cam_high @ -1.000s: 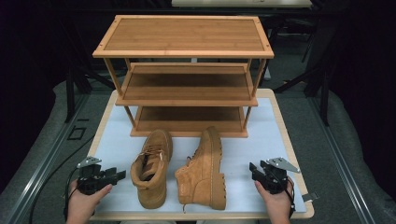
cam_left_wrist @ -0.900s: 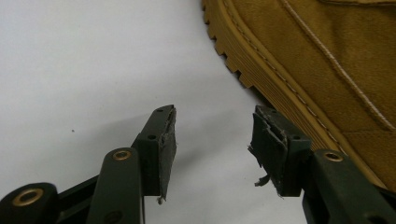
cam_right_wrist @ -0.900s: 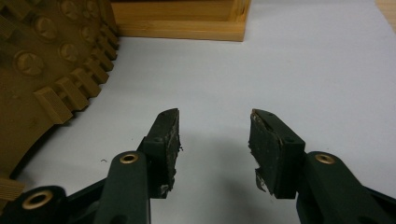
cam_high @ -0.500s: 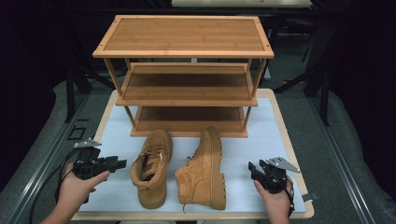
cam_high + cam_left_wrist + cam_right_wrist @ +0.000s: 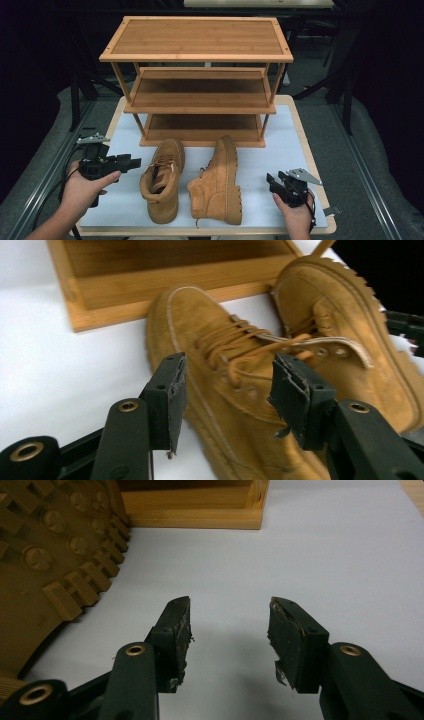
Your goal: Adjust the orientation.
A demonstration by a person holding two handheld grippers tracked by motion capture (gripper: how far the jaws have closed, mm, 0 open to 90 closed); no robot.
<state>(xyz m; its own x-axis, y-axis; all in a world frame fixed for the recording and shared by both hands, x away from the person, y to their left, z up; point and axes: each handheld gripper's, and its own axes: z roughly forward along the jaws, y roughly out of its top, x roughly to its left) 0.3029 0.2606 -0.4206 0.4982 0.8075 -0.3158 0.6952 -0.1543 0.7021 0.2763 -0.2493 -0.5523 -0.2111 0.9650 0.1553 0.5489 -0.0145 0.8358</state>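
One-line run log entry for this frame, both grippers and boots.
left gripper: open, beside upright boot | right gripper: open, empty | tipped boot: on its side | shoe rack: empty

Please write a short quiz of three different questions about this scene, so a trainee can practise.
1. True or false: the left boot stands upright on its sole.
2. Multiple choice: the right boot is (A) upright, (B) lying on its side, (C) on the rack.
3. Short answer: which gripper points at a boot's laced upper?

Key
1. True.
2. B; its lugged sole faces the right gripper.
3. The left gripper; its jaws are open, with nothing pressed between them. They have just been opening further.
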